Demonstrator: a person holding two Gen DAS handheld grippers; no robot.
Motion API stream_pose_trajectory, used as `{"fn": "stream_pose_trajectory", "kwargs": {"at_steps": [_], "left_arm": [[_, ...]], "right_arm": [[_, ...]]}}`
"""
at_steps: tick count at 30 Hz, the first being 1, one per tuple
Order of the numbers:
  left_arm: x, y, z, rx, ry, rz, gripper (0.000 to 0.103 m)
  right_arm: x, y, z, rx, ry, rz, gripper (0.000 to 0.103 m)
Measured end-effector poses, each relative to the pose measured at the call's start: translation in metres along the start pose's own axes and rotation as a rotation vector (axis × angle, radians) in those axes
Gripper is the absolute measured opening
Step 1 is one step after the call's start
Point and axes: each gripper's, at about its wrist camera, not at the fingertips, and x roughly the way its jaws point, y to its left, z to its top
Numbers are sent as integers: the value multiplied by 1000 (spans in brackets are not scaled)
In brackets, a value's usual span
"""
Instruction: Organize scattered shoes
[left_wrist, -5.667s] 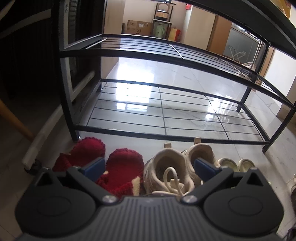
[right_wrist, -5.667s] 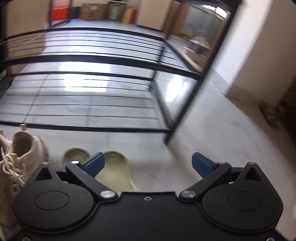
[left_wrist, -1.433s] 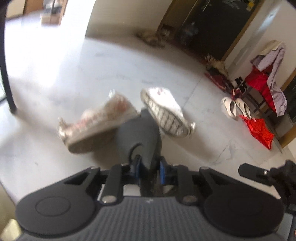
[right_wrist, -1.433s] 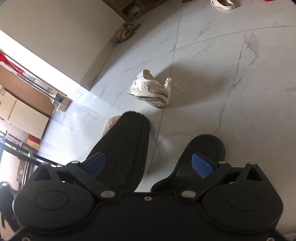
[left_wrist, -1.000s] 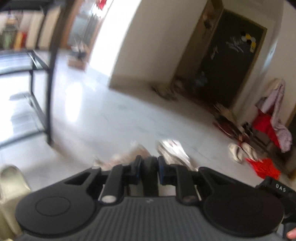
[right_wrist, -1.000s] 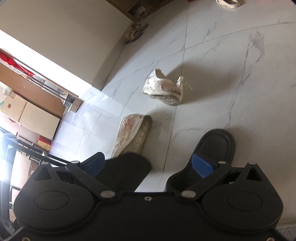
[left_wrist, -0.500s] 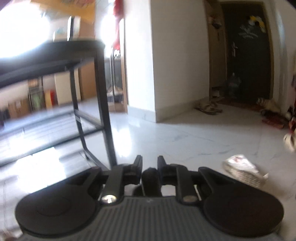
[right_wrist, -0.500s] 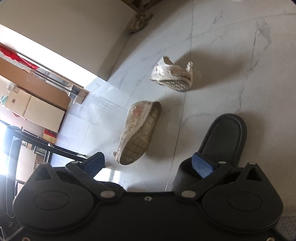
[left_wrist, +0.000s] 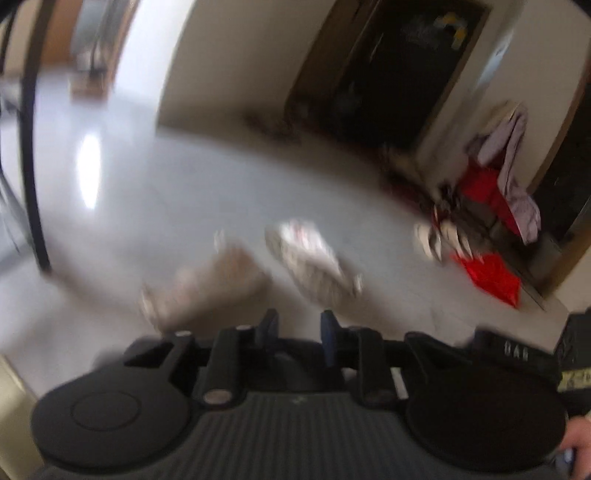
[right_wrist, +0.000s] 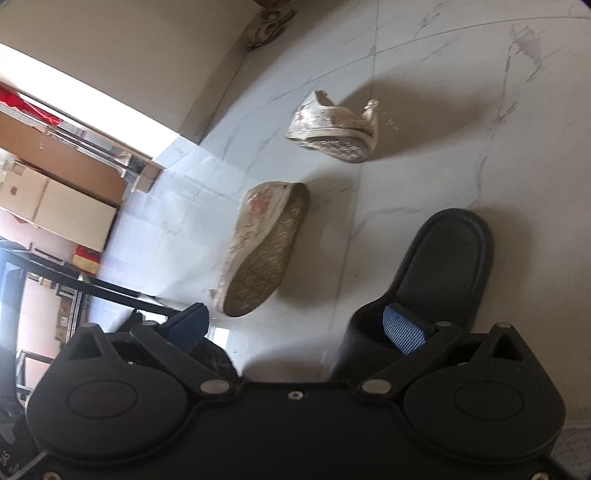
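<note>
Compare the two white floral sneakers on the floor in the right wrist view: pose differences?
The near floral sneaker lies on its side, its tan tread facing the camera. The far floral sneaker is only tipped, showing its side, collar and part of its sole. The near one runs toward the camera, the far one across the frame. Both are white with reddish print, apart on the marble floor, ungripped.

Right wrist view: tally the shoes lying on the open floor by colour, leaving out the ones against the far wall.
White patterned sneakers: 2
Black slide: 1
Total: 3
A dark shape at the lower left is too unclear to count.
</note>
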Motion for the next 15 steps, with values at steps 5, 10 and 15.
{"fn": "stream_pose_trajectory", "kwargs": {"at_steps": [5, 10, 15], "left_arm": [[-8, 51, 0, -289, -19, 49, 75], [-43, 69, -7, -383, -158, 249, 94], [-68, 82, -13, -453, -229, 372, 94]], "right_arm": [[10, -3, -2, -33, 51, -33, 103], [33, 29, -16, -403, 152, -115, 103], [49, 72, -59, -972, 148, -58, 103]]}}
